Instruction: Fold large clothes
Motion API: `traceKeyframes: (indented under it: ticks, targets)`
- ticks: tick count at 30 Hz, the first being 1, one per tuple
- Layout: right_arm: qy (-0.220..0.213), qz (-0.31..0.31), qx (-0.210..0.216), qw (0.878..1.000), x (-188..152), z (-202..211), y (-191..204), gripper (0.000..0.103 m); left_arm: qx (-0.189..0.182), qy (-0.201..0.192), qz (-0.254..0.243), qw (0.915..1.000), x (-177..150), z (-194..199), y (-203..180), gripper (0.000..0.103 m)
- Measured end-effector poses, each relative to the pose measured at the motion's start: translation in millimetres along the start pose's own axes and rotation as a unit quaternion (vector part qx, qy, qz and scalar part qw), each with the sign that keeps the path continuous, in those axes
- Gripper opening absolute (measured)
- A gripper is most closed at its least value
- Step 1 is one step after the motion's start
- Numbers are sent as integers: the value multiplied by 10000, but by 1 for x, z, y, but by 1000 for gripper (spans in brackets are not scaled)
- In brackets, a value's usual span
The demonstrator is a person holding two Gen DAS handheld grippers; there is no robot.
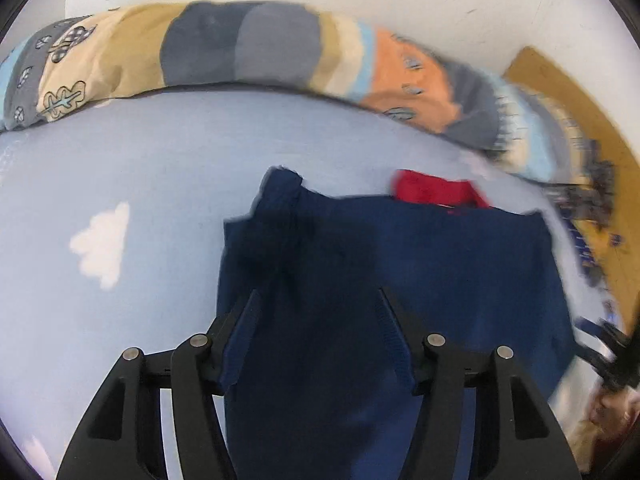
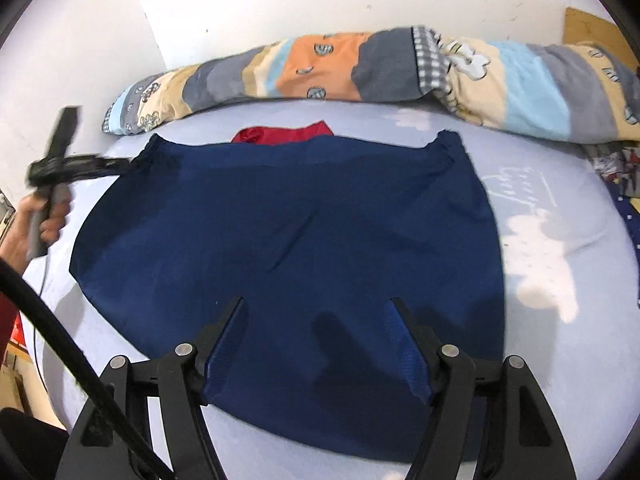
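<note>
A navy blue garment [image 2: 288, 232] lies spread flat on the light blue bed sheet [image 2: 560, 264], with a red garment [image 2: 280, 135] peeking out from under its far edge. My right gripper [image 2: 317, 306] stands open over the near part of the navy cloth, with nothing pinched. My left gripper [image 1: 318, 300] is open above the garment's [image 1: 440, 280] left side, where a bunched corner [image 1: 280, 204] lies ahead of it. The right wrist view shows the left gripper [image 2: 102, 166], held by a hand [image 2: 44, 220], at the garment's far left corner. The red garment [image 1: 436, 192] also shows in the left wrist view.
A rolled patterned quilt [image 2: 360, 64] runs along the white wall at the back of the bed. White cloud prints [image 1: 102, 240] dot the sheet. Mixed clutter [image 2: 616, 168] lies at the right edge. A black cable [image 2: 68, 344] crosses the near left. The other gripper [image 1: 612, 356] shows blurred at far right.
</note>
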State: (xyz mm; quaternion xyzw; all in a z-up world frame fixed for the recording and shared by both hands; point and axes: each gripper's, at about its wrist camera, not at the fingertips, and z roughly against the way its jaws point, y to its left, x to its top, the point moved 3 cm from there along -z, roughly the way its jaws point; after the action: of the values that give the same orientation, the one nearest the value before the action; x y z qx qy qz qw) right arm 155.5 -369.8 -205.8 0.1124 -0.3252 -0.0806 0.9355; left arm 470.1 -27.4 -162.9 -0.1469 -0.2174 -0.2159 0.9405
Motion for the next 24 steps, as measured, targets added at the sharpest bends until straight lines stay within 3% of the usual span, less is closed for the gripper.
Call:
traceKeyframes:
  ticks: [1,2,3,5,7,9,10,12,15,18,19,20,22,24]
  targets:
    - [-12,-57,53,10000,5,-5,-3,75,257,156,128,9995,4,-17,9,59]
    - [4,-170,44,9998,11,-9,-9,75,268,473,410,9977,6,-37,24,56]
    - [77,-285,30,9996,15,-13,-14,75,199,717,794,9941,5,-52,40,54]
    - [133,-537,-223,9982,26,-19,-27,75,-107,661,1367,9883,4,-53,57,50]
    - [51,-406,-219,9989,43,-21,-20,75,-231,472,1320,9899,6,-38,52,52]
    - [13,-192,-53,9998,59,-28,-1,75,-421,137,1071,9933,6,-15,37,64]
    - [4,-179,134,9997,67,-35,9,75,-573,-1,978,9936,6,-4,29,77]
    - [98,-230,274,9993,77,-55,18,75,-730,-125,756,9944,2,10,16,81]
    - [400,-633,192,9970,81,-88,-9,75,-425,75,472,9980,-12,6,20,81]
    - [627,-1181,-531,9896,62,-91,-70,72,256,432,799,9955,-27,-5,59,79]
    - [585,-1439,-743,9851,54,-80,-92,72,197,423,948,9944,-33,0,67,78]
    - [479,-1605,-776,9828,49,-66,-106,71,-112,292,1207,9922,-39,13,78,78]
    - [112,-1929,-360,9805,33,-26,-125,73,-579,89,1517,9867,-51,36,91,79]
    - [-34,-2256,56,9742,10,4,-135,86,-1216,-44,1799,9761,-74,60,98,80]
